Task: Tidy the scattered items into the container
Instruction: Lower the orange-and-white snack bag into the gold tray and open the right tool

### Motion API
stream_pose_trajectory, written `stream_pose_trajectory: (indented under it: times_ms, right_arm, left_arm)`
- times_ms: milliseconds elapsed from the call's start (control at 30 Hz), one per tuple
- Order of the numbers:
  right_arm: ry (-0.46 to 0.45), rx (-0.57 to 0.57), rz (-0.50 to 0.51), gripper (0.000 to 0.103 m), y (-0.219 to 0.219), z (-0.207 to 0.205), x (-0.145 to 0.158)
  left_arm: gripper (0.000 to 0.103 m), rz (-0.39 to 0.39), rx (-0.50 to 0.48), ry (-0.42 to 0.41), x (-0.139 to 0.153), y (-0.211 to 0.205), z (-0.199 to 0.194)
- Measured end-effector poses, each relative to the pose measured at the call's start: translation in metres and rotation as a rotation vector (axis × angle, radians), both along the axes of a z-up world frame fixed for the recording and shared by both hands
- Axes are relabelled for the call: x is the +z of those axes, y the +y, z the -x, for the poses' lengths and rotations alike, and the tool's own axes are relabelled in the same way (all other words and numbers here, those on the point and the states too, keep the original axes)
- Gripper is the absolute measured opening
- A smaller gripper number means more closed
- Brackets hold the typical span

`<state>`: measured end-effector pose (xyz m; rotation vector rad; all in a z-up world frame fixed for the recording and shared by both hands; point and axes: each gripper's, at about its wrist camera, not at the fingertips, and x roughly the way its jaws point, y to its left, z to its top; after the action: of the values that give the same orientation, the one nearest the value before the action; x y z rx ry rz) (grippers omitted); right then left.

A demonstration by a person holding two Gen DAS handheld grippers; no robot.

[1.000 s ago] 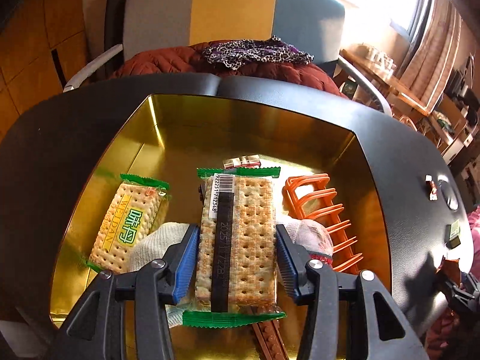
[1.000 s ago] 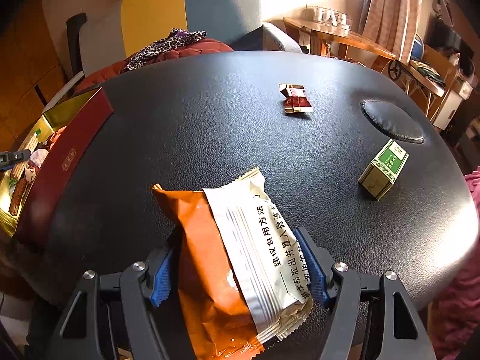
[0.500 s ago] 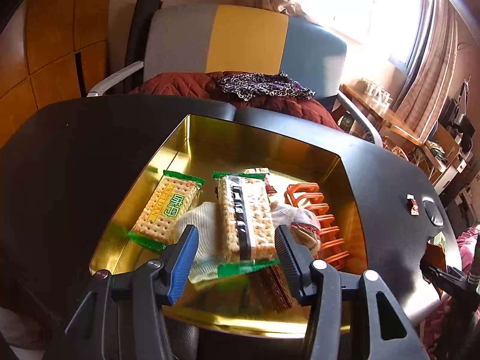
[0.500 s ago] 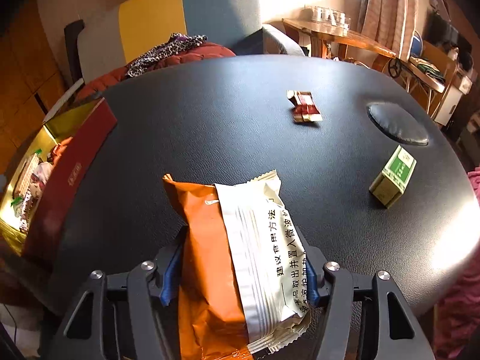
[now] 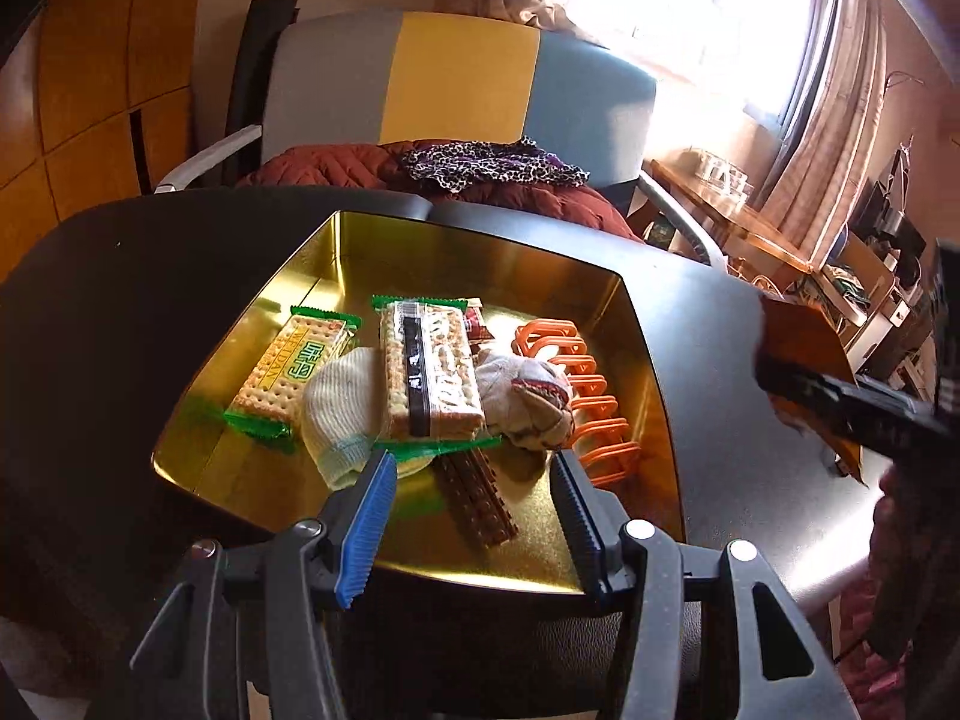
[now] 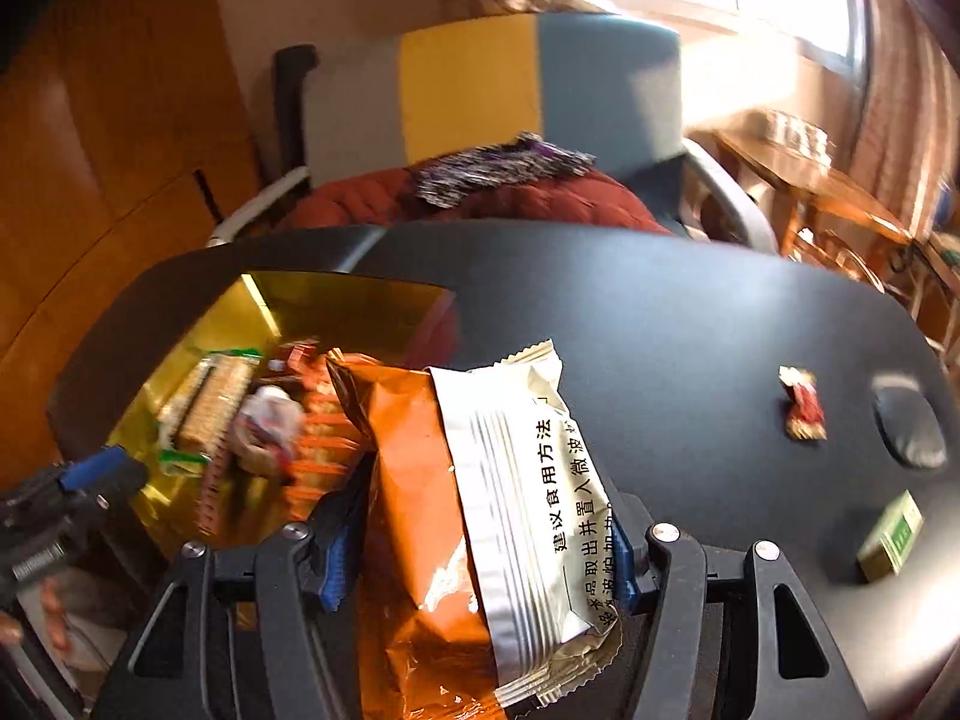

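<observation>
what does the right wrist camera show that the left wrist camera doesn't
Only the right wrist view shows the small red candy and the green box lying loose on the black table, plus the printed side of the snack bag clamped in the right gripper.

Only the left wrist view shows the open, empty left gripper and the white sock in the gold tin.

Both show the tin, its cracker pack and orange rack, and the chair behind.
</observation>
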<state>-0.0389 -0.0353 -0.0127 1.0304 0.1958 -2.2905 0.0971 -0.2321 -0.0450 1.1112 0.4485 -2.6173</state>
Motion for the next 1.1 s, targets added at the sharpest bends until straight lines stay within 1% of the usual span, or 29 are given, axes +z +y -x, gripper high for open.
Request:
stream_pose_trajectory:
  times_ms: [100, 200, 433, 567, 733, 933, 1100]
  right_arm:
    - [0.014, 0.062, -0.003, 0.064, -0.038, -0.004, 0.003]
    - [0.008, 0.098, -0.006, 0.064, -0.068, -0.005, 0.000]
    - [-0.038, 0.127, -0.022, 0.064, -0.118, -0.001, -0.016]
    - [-0.063, 0.129, -0.034, 0.064, -0.132, 0.002, -0.025]
    - [-0.081, 0.126, -0.084, 0.064, -0.145, 0.010, -0.039]
    - [-0.058, 0.130, -0.136, 0.067, -0.152, 0.006, -0.048]
    - [-0.035, 0.134, -0.133, 0.069, -0.150, 0.002, -0.042]
  left_arm:
    - [0.054, 0.003, 0.015, 0.000, -0.001, -0.002, -0.006]
    - [0.054, 0.000, 0.033, 0.001, -0.002, -0.008, -0.012]
    - [0.054, -0.025, 0.069, 0.009, -0.003, -0.021, -0.022]
    - [0.054, -0.029, 0.069, 0.011, -0.004, -0.023, -0.022]
    - [0.054, -0.029, 0.066, 0.011, -0.005, -0.023, -0.022]
    - [0.054, -0.027, 0.073, 0.006, -0.004, -0.025, -0.022]
    - [0.054, -0.023, 0.077, 0.005, -0.002, -0.025, -0.023]
